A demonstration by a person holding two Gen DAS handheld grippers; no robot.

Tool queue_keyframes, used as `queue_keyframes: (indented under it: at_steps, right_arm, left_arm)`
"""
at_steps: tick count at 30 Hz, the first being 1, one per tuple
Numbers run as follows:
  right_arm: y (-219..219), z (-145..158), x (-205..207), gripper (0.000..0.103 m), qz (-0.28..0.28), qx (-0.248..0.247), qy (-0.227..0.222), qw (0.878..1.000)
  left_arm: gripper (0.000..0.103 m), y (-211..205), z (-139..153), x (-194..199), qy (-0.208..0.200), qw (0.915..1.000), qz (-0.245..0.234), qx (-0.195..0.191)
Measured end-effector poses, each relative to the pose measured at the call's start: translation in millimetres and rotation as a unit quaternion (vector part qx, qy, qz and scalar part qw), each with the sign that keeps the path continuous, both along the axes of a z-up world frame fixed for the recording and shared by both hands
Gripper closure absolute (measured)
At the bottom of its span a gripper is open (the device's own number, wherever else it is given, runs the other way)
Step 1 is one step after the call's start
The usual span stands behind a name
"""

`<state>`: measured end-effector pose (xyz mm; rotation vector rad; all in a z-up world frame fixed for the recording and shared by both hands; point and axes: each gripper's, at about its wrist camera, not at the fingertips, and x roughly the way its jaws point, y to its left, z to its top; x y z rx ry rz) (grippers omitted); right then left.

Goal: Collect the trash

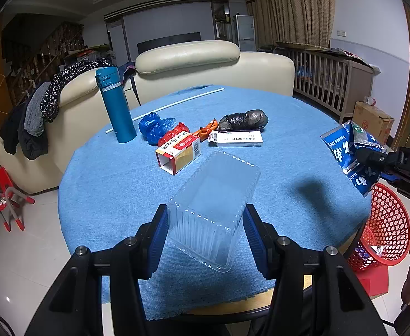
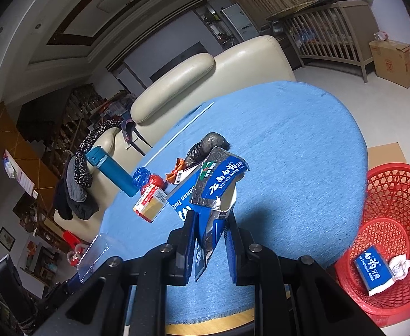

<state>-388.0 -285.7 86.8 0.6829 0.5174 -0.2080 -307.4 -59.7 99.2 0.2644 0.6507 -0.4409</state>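
Right gripper (image 2: 209,247) fingers clamping crushed blue toothpaste carton (image 2: 219,184), hanging short of red basket (image 2: 395,196) off to their right. Basket already holding 1 blue box (image 2: 374,275), 1 paper wad (image 2: 399,266). Left gripper (image 1: 205,240) fingers part-open, straddling clear plastic tray (image 1: 213,210) on counter (image 1: 107,182); contact unclear. Beyond tray: 2 cartons, 4 bag wads waiting.

Home living rm. Cream leather sofa (image 1: 188,56) upper centre w/ clothes (image 1: 37,112) draped on its left arm; round table w/ blue cloth (image 1: 107,184) in front. Curtains (image 1: 294,5) upper right, wooden crib (image 1: 330,75) right, standing AC unit (image 1: 245,32) at back, dark shelving (image 1: 37,56) upper left, tiled floor (image 1: 23,252) lower left.
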Motion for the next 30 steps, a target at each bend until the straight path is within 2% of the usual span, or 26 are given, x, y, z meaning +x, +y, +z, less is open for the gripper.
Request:
queue_keyframes:
  at_steps: [30]
  right_arm:
    - [-21,7,-12,0.082,-0.034,0.001,-0.010,0.999]
  left_arm:
    - [0.047,-11,5,-4,-0.013,0.9999,-0.008,0.004]
